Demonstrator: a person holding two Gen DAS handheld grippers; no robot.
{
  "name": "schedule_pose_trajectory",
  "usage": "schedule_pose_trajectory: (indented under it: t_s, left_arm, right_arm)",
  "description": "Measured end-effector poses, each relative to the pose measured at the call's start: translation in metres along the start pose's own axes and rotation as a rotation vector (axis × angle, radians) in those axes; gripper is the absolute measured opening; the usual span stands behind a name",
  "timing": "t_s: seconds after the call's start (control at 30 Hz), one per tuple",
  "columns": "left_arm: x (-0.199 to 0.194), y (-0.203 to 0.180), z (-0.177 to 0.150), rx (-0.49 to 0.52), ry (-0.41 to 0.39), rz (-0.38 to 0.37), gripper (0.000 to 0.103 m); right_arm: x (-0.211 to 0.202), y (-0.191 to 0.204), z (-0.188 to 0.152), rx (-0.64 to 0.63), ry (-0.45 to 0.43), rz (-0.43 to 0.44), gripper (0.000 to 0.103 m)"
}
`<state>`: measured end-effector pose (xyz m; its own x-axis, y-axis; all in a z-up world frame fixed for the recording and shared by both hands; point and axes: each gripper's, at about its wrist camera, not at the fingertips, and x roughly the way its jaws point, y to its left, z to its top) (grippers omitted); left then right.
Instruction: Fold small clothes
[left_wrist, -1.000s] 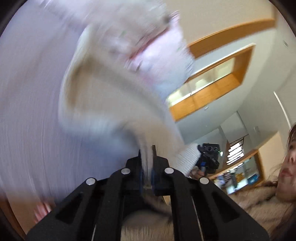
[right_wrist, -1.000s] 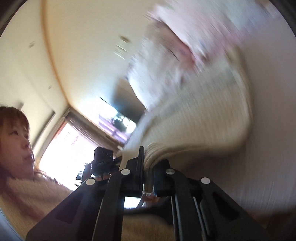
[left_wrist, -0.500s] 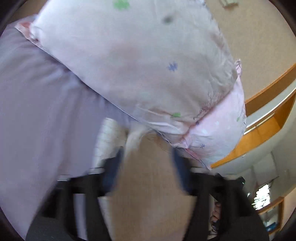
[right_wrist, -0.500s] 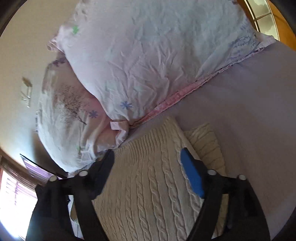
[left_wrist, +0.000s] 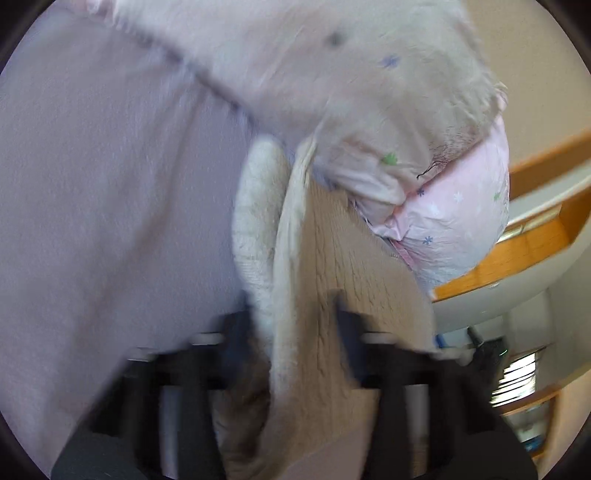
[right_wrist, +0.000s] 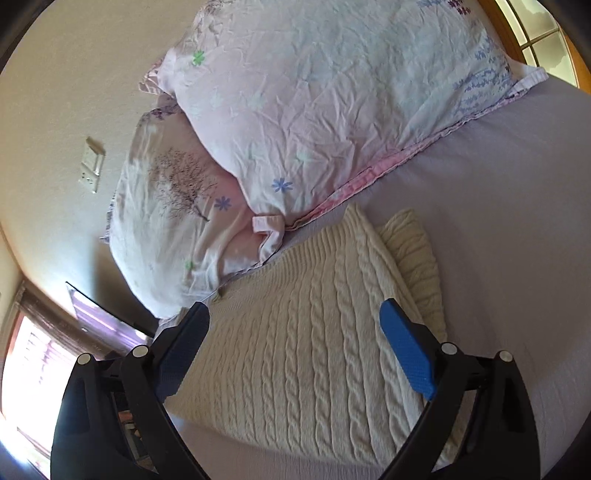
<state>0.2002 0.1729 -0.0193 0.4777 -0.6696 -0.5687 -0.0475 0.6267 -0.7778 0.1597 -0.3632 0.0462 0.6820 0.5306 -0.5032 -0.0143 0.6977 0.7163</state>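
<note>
A cream cable-knit sweater (right_wrist: 314, 350) lies flat on the lilac bed sheet (right_wrist: 498, 229), with a sleeve (right_wrist: 413, 251) sticking out at its far right side. My right gripper (right_wrist: 295, 350) is open just above it, blue pads spread wide over the knit. In the blurred left wrist view the same sweater (left_wrist: 332, 295) rises between the fingers of my left gripper (left_wrist: 291, 325), which stand apart; a raised edge (left_wrist: 291, 229) and the sleeve (left_wrist: 255, 221) show ahead. I cannot tell whether the left fingers touch the knit.
Two floral pink and white pillows (right_wrist: 314, 110) lie against the wall just beyond the sweater, also in the left wrist view (left_wrist: 369, 92). A wall switch plate (right_wrist: 92, 162) and a bright window (right_wrist: 33, 369) are at the left. Wooden trim (left_wrist: 517, 251) is at the right.
Both grippers went from shut on the lifted sweater to open. The sweater came down flat on the bed. The left camera is still moving, blurred.
</note>
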Motion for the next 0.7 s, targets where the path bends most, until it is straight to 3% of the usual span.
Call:
schedule_pose_trajectory:
  t_s: [0.07, 0.13, 0.2, 0.3, 0.4, 0.43, 0.47, 0.53, 0.57, 0.63, 0.67, 0.7]
  left_arm:
    - [-0.001, -0.005, 0.0, -0.039, -0.035, -0.041, 0.016]
    - [-0.005, -0.035, 0.001, -0.031, -0.062, -0.196, 0.014]
    - [0.001, -0.078, 0.002, 0.032, -0.064, -0.293, 0.014]
    - [0.04, -0.16, -0.008, 0.138, 0.002, -0.485, 0.014]
    - [0.122, -0.229, -0.037, 0.164, 0.144, -0.61, 0.02]
    - [0.151, -0.242, -0.047, 0.151, 0.223, -0.624, 0.034]
    - [0.184, -0.254, -0.057, 0.144, 0.335, -0.614, 0.038]
    - [0.203, -0.256, -0.067, 0.134, 0.408, -0.602, 0.039]
    - [0.195, -0.251, -0.066, 0.167, 0.383, -0.59, 0.042]
    - [0.168, -0.235, -0.056, 0.228, 0.265, -0.528, 0.072]
    - [0.147, -0.221, -0.046, 0.25, 0.168, -0.45, 0.076]
    - [0.136, -0.209, -0.039, 0.259, 0.121, -0.388, 0.079]
  right_arm:
    - [-0.01, -0.002, -0.001, -0.004, -0.01, 0.008, 0.095]
    - [-0.024, -0.003, 0.0, -0.015, -0.037, 0.015, 0.095]
    - [-0.041, -0.004, 0.001, -0.03, -0.076, 0.006, 0.095]
    - [-0.064, -0.002, 0.0, -0.062, -0.157, -0.021, 0.095]
    - [-0.075, -0.007, 0.001, -0.057, -0.206, -0.058, 0.095]
    - [-0.077, -0.013, 0.003, -0.035, -0.202, -0.073, 0.095]
    - [-0.078, -0.017, 0.004, -0.018, -0.191, -0.081, 0.095]
    - [-0.082, -0.027, 0.007, 0.006, -0.161, -0.081, 0.095]
    - [-0.084, -0.032, 0.01, 0.009, -0.146, -0.074, 0.096]
    - [-0.079, -0.041, 0.018, 0.031, -0.105, -0.056, 0.101]
    - [-0.071, -0.048, 0.023, 0.057, -0.067, -0.044, 0.102]
    - [-0.056, -0.056, 0.028, 0.095, -0.001, -0.025, 0.102]
